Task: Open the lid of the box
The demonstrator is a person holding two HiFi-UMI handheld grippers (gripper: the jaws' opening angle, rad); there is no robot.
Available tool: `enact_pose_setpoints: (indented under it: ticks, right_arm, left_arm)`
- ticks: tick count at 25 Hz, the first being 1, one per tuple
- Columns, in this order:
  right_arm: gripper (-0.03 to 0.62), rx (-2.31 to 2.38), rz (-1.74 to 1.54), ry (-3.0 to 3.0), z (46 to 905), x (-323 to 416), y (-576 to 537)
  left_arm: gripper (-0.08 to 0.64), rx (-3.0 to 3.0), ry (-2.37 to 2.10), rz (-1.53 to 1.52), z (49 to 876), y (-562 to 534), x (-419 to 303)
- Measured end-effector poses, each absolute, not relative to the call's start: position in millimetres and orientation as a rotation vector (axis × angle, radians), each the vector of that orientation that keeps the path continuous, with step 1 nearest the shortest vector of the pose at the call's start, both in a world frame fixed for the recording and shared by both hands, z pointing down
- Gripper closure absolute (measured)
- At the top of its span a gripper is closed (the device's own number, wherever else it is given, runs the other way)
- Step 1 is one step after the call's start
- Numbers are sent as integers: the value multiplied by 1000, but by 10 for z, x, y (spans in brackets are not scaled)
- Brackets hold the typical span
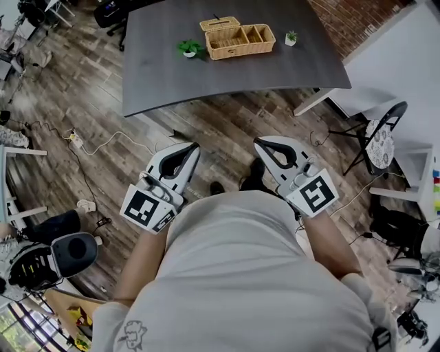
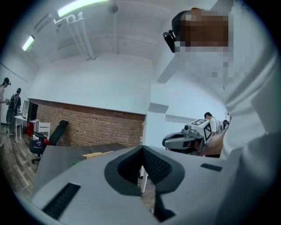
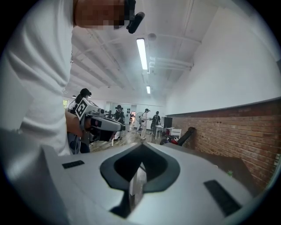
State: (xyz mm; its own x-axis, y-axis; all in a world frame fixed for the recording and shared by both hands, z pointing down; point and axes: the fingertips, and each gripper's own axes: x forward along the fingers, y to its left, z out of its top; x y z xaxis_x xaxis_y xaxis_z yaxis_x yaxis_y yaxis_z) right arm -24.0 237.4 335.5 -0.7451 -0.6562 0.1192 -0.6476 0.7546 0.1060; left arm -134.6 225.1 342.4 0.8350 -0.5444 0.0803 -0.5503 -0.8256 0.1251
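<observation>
- Dark grey table (image 1: 172,69) stands on a wood-plank floor (image 1: 227,127); brick wall (image 1: 344,20) beyond
- Wicker box (image 1: 237,38) sits near the table's far edge — well apart from both grippers
- Left gripper (image 1: 192,147) and right gripper (image 1: 259,143) — jaws together, nothing between them

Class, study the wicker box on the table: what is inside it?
Three open compartments of the box look empty. A wicker lid covers its rear section, so what lies under it cannot be seen.
</observation>
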Motion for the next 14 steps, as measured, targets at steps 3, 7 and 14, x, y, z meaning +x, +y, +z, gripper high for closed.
enact_pose_setpoints:
  ticks: [3,7,14]
  right_arm:
    - [588,1054,-83,-2797,3336,-296,2384]
    - [588,1065,-80,-2795,3304,-309,2403]
    - [588,1070,-83,-2797,3317,-327,2412]
  left_arm:
    - [549,2878,-848,56,3408,2254,-1386]
    - [549,2881,-847,44,3391,2273,-1420]
    - [549,2882,-836,33,3399,2301,-1430]
